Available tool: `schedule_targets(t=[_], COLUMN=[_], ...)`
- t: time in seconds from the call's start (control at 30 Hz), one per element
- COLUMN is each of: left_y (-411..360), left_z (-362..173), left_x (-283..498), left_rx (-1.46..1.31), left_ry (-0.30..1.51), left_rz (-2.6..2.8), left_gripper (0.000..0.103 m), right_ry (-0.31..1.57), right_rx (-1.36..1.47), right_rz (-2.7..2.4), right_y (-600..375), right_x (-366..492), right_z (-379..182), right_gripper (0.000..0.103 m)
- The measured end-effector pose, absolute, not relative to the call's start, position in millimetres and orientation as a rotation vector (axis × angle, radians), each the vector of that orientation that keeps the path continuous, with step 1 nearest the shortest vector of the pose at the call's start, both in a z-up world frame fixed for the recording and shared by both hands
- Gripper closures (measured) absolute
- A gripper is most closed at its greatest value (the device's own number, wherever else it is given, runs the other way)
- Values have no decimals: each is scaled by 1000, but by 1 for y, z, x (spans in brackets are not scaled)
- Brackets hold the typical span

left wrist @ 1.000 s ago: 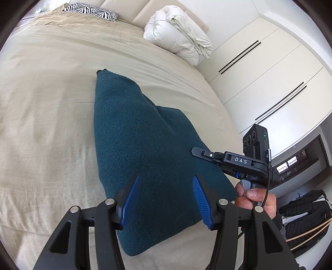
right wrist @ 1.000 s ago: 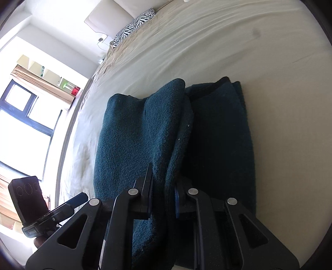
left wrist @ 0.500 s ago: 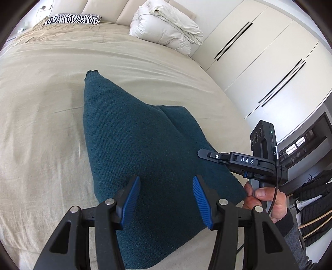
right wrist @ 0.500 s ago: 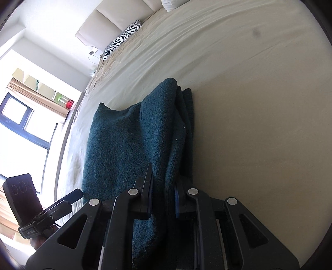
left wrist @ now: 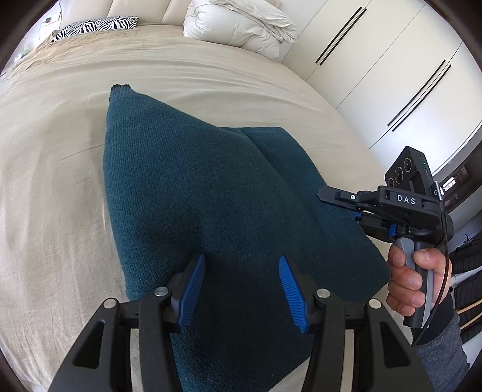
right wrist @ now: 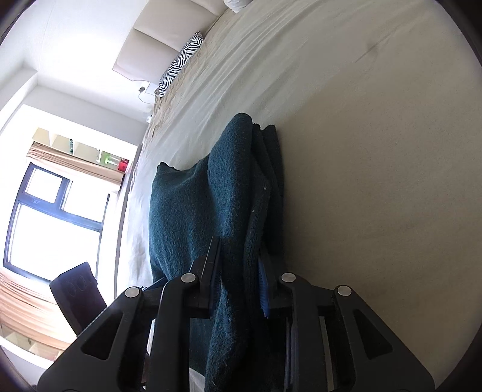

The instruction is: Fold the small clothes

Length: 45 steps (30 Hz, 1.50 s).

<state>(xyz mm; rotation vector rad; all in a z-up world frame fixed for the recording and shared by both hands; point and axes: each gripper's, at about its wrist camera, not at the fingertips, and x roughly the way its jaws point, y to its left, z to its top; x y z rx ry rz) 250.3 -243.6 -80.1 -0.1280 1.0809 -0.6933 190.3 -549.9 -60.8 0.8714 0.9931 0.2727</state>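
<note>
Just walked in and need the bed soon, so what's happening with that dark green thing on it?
A person is folding a teal knitted garment on the beige bed, using a handheld gripper in each hand. The right gripper is clamped on a bunched edge of the garment, holding that side lifted. The left gripper is open above the near end, gripping nothing. The fold isn't finished yet.

Left wrist view. Left gripper [left wrist: 241,283], blue-padded fingers [left wrist: 191,291] spread apart, hovers over a dark teal knitted garment [left wrist: 192,193] lying on a beige bed [left wrist: 51,181]. At 3 o'clock, the right gripper [left wrist: 331,193], held by a hand [left wrist: 412,277], meets the garment's edge. Zebra pillow [left wrist: 99,25] at 11 o'clock; white duvet [left wrist: 238,27] at 12 o'clock.
</note>
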Motion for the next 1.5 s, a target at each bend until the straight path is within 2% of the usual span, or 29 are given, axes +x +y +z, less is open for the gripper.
schedule_targets(t=[0.27, 0.33, 0.37, 0.5, 0.63, 0.73, 0.87, 0.97, 1.07, 1.13, 1.2, 1.3, 1.43, 1.5], left_y=[-245, -237, -232, -231, -245, -251, -253, -251, -242, -238, -244, -257, -247, -250], left_z=[-90, -82, -75, -41, -46, -72, -83, -87, -77, -59, -47, -68, -88, -87], left_x=[251, 250, 249, 248, 276, 298, 307, 312, 316, 309, 307, 320, 330, 329], left_rx=[-103, -112, -124, -79, -59, -54, -71, -73, -110, -109, -64, 2, -72, -44], left_ry=[1071, 1077, 1069, 954, 979, 1043, 1036, 1031, 1067, 1023, 971, 1034, 1024, 1019], left_rz=[-718, -686, -672, -647, -630, -608, -632, -651, -621, -605, -591, -571, -590, -587], left_gripper=[50, 61, 62, 62, 62, 63, 64, 67, 76, 74, 63, 63, 66, 67], right_ry=[1022, 1017, 1010, 929, 866, 925, 1018, 975, 975, 938, 919, 950, 1078, 1051], right_rx=[745, 703, 660, 544, 549, 514, 525, 553, 547, 556, 597, 647, 623, 663], right_rz=[192, 151, 116, 56, 192, 234, 236, 266, 256, 285, 309, 365, 234, 273], right_y=[-539, -538, -537, -538, -515, -496, -491, -495, -495, -498, -503, -503, -510, -518], right_x=[156, 147, 141, 120, 123, 138, 143, 138, 135, 137, 150, 188, 227, 230], right_z=[-59, -47, -38, 1, 25, 10, -40, -45, -32, -16, -4, -4, -39, -56], right_gripper=[82, 82, 81, 81, 81, 81, 82, 82, 82, 82, 81, 81, 82, 84])
